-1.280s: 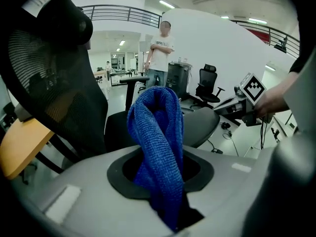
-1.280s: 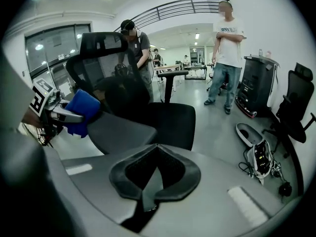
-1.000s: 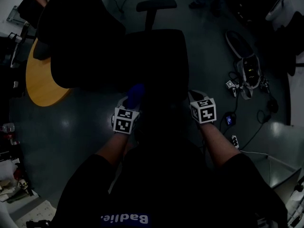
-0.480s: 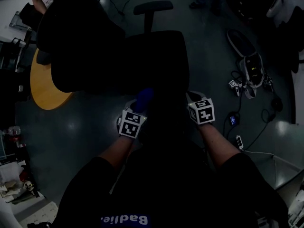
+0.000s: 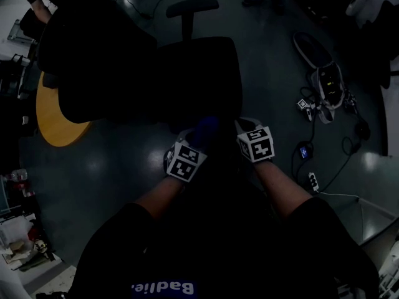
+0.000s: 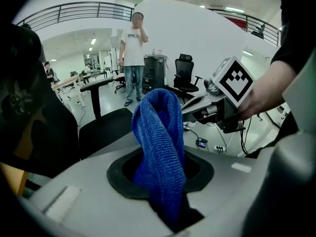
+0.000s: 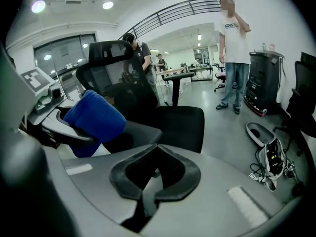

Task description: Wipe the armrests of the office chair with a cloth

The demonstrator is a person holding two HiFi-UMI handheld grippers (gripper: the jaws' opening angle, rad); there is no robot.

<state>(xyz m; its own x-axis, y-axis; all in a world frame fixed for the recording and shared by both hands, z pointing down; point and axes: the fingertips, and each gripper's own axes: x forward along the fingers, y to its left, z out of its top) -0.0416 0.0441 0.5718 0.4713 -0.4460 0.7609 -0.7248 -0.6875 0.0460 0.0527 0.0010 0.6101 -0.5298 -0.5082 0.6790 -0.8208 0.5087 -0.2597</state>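
The black office chair [image 5: 199,80] stands just ahead of me, seat toward me, with one armrest [image 5: 192,6] on its far side. My left gripper [image 5: 201,137] is shut on a blue cloth [image 5: 206,128], held in the air over the seat's near edge. In the left gripper view the cloth [image 6: 160,152] rises bunched from the jaws, hiding them. Close beside it on the right is my right gripper [image 5: 240,126], which touches neither cloth nor chair. In the right gripper view its jaws [image 7: 153,181] meet with nothing between them. That view shows the cloth [image 7: 94,118] at left, the chair seat [image 7: 175,125] beyond.
A second black chair [image 5: 93,61] and a round wooden table [image 5: 53,114] stand at the left. Cables, a power strip [image 5: 310,182] and a small machine [image 5: 327,83] lie on the floor at right. A person [image 6: 133,58] in a white shirt stands farther off.
My left gripper has carried the cloth rightward, and the two grippers are now closer together over the seat's near edge. The right gripper has shifted slightly left.
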